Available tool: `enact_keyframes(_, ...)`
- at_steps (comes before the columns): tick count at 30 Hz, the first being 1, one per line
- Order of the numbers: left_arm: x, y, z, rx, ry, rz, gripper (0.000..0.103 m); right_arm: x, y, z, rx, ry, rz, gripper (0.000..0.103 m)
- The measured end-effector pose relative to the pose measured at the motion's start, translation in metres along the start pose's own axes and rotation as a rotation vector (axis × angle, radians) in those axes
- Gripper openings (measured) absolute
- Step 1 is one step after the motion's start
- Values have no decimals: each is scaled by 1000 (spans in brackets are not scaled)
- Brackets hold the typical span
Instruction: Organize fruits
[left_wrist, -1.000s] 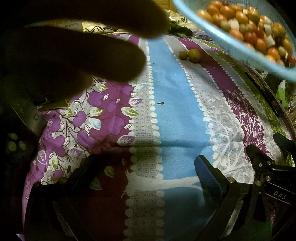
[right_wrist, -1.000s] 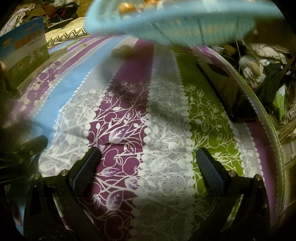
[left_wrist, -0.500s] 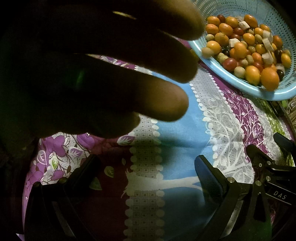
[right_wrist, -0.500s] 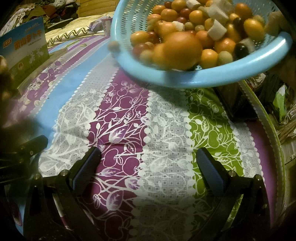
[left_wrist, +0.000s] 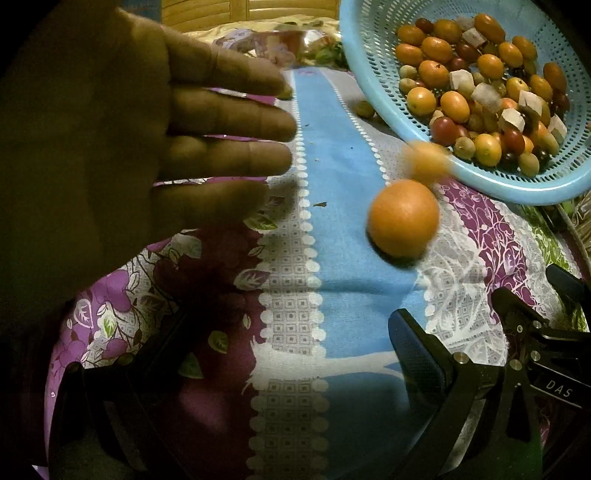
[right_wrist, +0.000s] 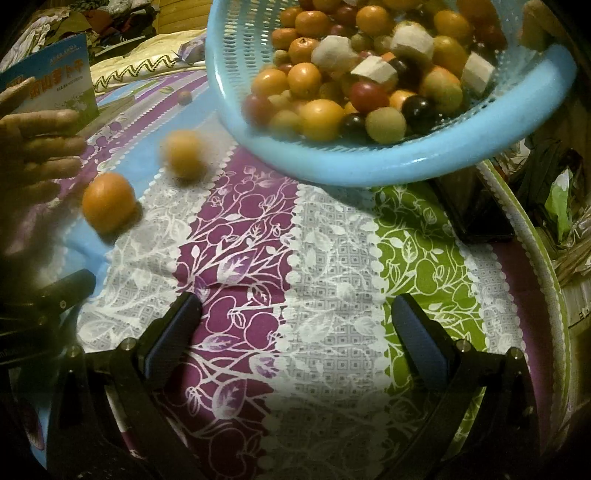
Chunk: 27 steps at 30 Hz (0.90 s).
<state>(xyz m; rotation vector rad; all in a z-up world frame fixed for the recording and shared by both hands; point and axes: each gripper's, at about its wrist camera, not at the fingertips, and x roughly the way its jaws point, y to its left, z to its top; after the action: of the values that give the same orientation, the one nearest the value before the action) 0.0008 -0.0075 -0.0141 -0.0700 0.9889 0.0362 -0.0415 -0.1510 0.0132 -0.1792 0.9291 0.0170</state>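
Nearest me, my right gripper (right_wrist: 295, 321) sits with its jaws spread wide over the patterned cloth (right_wrist: 332, 295), nothing between them. My left gripper (left_wrist: 280, 354) is harder to read: one dark finger (left_wrist: 417, 354) shows clearly at right, the other is lost in shadow at left, yet the gap looks wide and holds nothing.

Just beyond, two oranges lie loose on the cloth's blue stripe. The nearer orange (left_wrist: 402, 218) is sharp; the farther orange (left_wrist: 428, 160) is blurred, close under the basket's rim. In the right view the same pair appears at left, nearer (right_wrist: 109, 201) and farther (right_wrist: 183, 155).

A bare hand (left_wrist: 122, 136), fingers spread flat, fills the left side of my left view and blocks much of the cloth behind it. Its fingertips reach toward the stripe, apart from both oranges.

Farther right, a blue basket (left_wrist: 517, 182), tilted, holds a heap of small fruit: orange, red, dark and green pieces plus white chunks, too many to count. One small green fruit (left_wrist: 365, 109) lies on the cloth beside the basket's far-left edge.

A dark flat object (right_wrist: 476, 218) lies right of the basket. At far left, a blue booklet (right_wrist: 59, 85) stands upright.
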Motion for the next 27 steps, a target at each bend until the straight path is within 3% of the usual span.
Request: enact_keyframes(27, -5, -6, 1, 5, 2, 6, 103, 2, 1, -1, -2, 3, -1, 103)
